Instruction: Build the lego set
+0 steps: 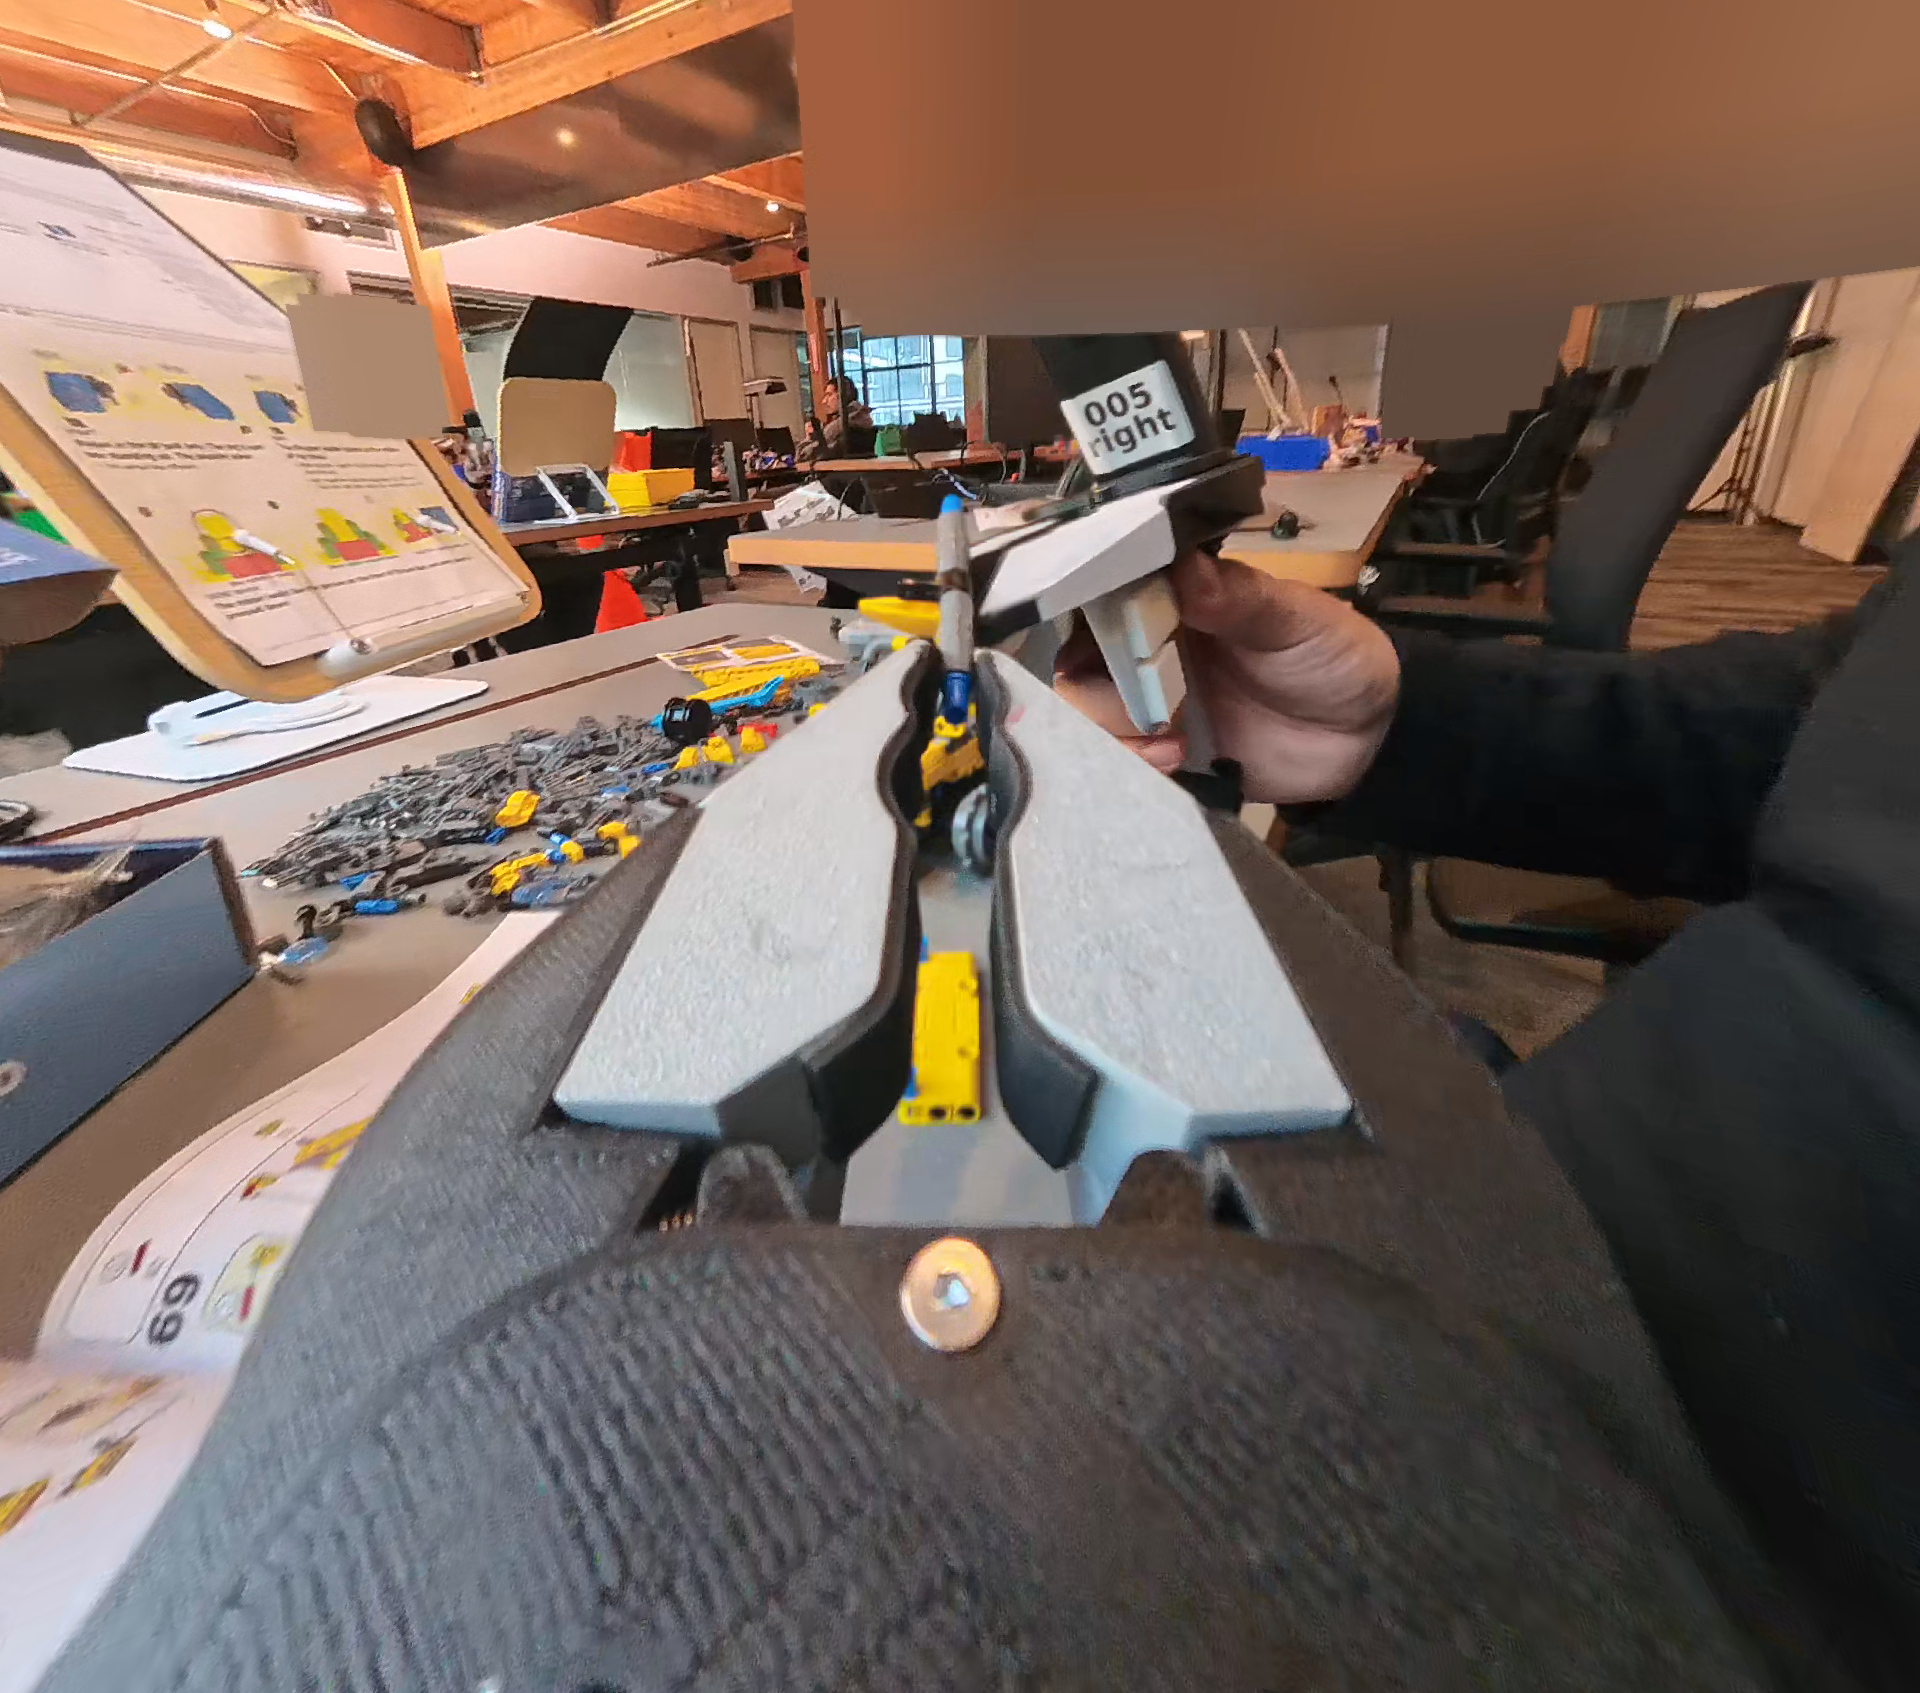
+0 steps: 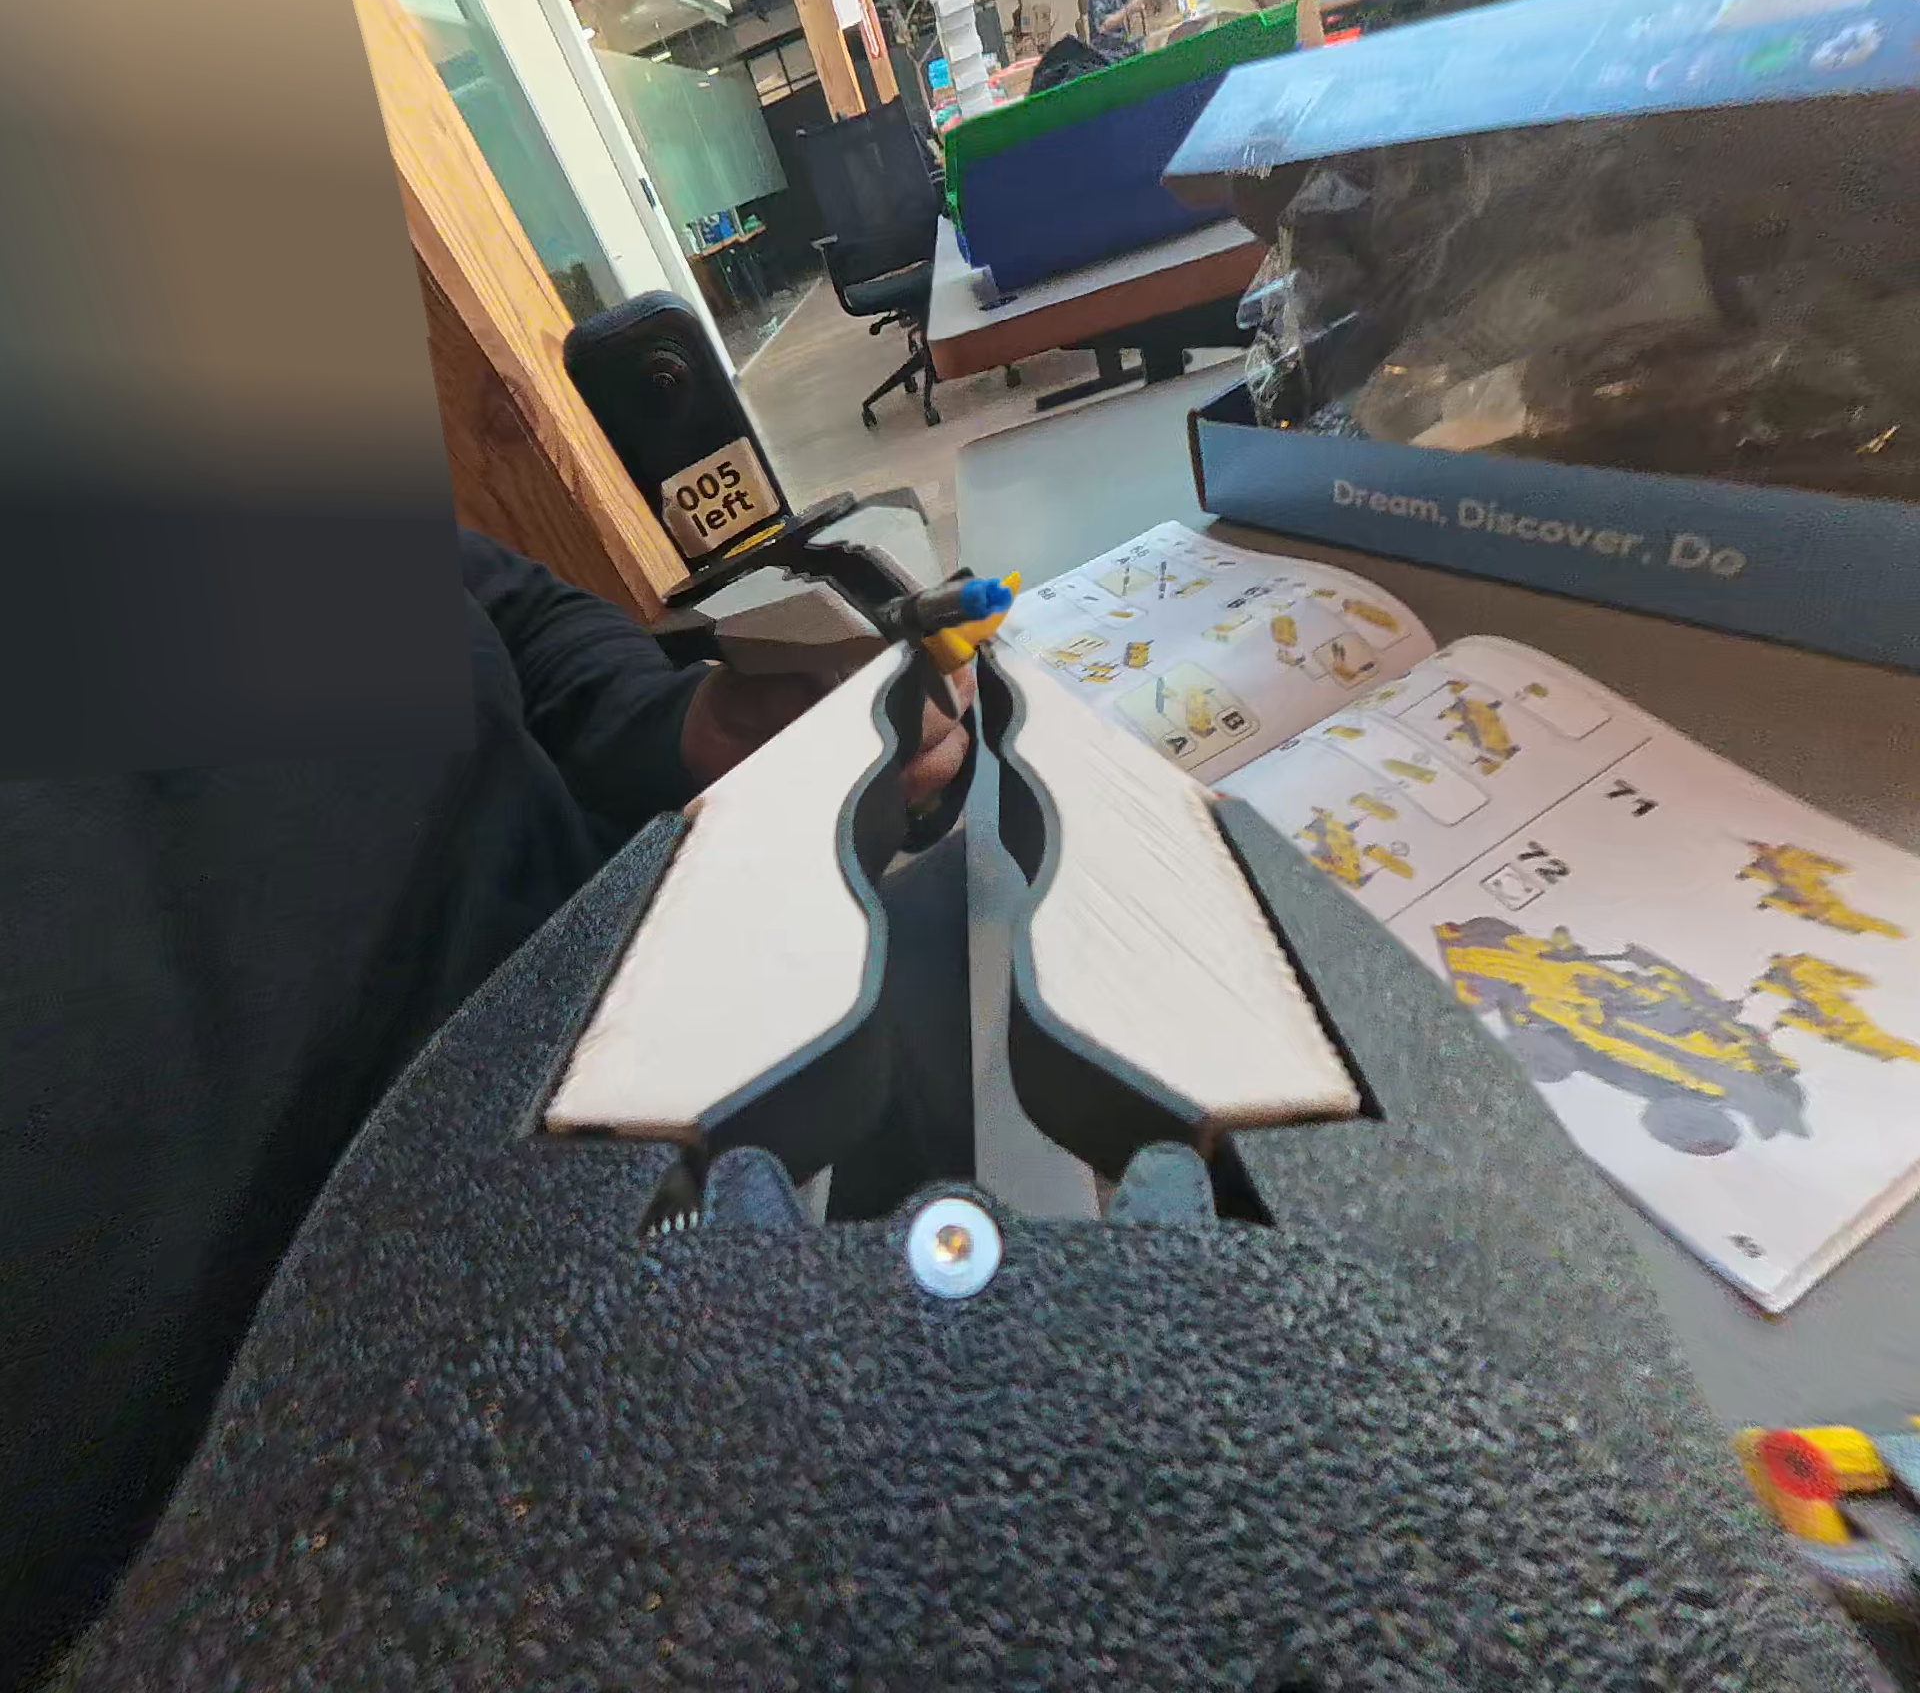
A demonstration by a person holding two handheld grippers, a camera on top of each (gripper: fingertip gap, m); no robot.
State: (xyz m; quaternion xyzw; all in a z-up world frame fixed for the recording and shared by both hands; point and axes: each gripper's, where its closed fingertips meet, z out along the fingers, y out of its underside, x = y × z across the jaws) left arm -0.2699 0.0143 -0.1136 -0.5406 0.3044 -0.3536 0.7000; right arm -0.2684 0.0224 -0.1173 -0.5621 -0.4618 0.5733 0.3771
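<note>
Yellow brick assembly (image 1: 951,760) is pinched in the left tongs (image 1: 948,677), raised above the table (image 1: 436,947). Right tongs (image 2: 948,656) are pressed onto its grey axle (image 1: 954,573). Advise keeping both aligned, grips firm.

Two grippers were present: the left gripper (image 1: 951,687) and the right gripper (image 2: 961,667). One open instruction booklet (image 2: 1455,864) lay beside one blue box (image 2: 1558,500). Beyond the booklet stood one page stand (image 1: 260,500), near one pile of countless small bricks (image 1: 468,812).
</note>
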